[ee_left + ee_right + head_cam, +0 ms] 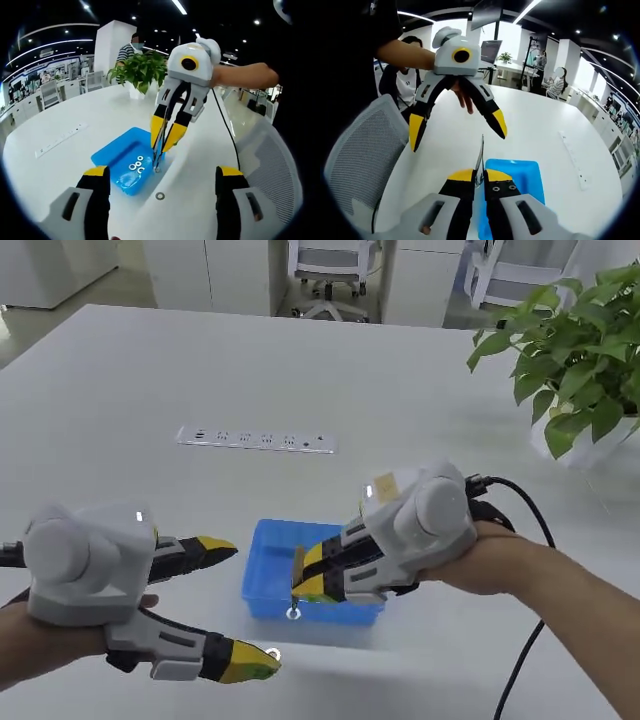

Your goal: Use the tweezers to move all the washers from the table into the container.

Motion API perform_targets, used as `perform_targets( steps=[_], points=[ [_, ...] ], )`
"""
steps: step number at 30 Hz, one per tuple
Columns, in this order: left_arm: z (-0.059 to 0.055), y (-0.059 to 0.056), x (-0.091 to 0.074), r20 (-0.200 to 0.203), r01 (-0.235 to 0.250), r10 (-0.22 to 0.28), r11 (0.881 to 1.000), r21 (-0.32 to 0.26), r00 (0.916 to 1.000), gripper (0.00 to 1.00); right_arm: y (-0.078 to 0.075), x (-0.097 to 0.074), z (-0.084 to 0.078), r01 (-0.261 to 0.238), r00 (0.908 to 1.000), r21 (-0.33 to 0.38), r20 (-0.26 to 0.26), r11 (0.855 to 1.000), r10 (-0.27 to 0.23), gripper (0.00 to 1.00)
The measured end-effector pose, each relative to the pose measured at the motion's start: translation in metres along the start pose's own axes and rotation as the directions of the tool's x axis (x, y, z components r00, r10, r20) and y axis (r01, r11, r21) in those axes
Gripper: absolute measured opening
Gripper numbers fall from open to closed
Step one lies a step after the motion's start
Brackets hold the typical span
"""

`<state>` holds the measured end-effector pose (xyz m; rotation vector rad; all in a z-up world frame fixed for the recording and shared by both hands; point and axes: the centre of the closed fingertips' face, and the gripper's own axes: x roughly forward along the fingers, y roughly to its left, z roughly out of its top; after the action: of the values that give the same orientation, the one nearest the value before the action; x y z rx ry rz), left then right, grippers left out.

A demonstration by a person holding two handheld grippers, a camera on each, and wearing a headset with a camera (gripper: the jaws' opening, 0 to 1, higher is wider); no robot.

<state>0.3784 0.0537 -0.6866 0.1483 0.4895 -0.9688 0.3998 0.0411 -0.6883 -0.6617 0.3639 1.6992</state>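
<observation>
A blue container (262, 562) sits on the white table between my grippers, and three washers (136, 165) lie inside it. My right gripper (315, 575) is shut on the tweezers (481, 150). The tweezer tips (292, 612) reach down to the container's near wall, where a small washer ring seems to sit. One loose washer (272, 653) lies on the table in front of the container, also seen as the washer (160, 195) between my left jaws. My left gripper (232, 607) is open and holds nothing, just left of the container.
A white power strip (255, 439) lies further back on the table. At the far right edge stands a potted plant (580, 350). An office chair (330, 270) sits beyond the table, and a grey mesh chair (365, 150) stands near the person.
</observation>
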Motion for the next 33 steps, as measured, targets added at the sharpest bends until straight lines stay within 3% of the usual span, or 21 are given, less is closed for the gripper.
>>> perform_targets(
  steps=[5,13,33],
  points=[
    [0.0,0.003,-0.002,0.007,-0.021,0.021,1.0,-0.008,0.9998,0.99,-0.01,-0.004,0.005,0.014,0.9998,-0.001,0.014,1.0,-0.014,0.08],
    [-0.001,0.005,-0.007,0.008,-0.036,0.036,0.999,-0.029,0.9993,0.99,-0.026,-0.006,0.006,0.033,0.9993,-0.006,0.017,0.999,-0.033,0.08],
    [-0.008,0.012,-0.013,0.001,-0.065,0.065,0.997,-0.038,0.9979,0.99,-0.044,0.021,-0.022,0.026,0.9996,0.001,-0.011,1.0,-0.026,0.08]
  ],
)
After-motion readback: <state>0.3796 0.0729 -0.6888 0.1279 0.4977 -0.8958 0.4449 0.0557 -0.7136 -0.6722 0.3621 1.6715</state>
